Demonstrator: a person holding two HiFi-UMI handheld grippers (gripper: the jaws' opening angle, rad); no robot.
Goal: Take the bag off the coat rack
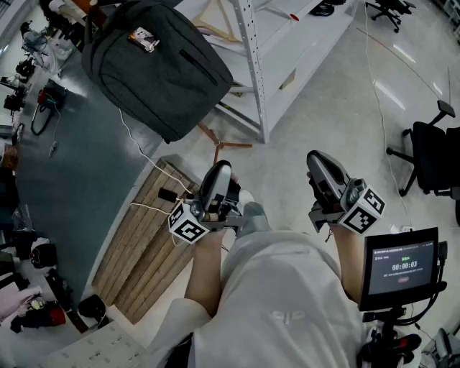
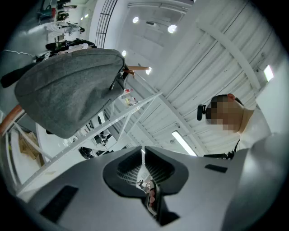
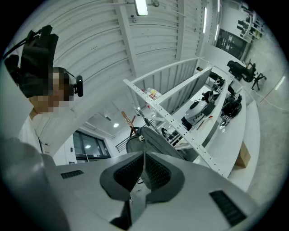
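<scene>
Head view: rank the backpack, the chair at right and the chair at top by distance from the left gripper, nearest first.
1. Backpack, hanging ahead-left of the left gripper.
2. Chair at right, by the right edge.
3. Chair at top, far across the floor.

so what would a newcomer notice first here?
The big dark grey backpack hanging at the head view's upper left, by a white shelving rack. Below it, the left gripper and right gripper are held side by side, both shut and empty, apart from the backpack. A small lit screen sits at lower right.
</scene>
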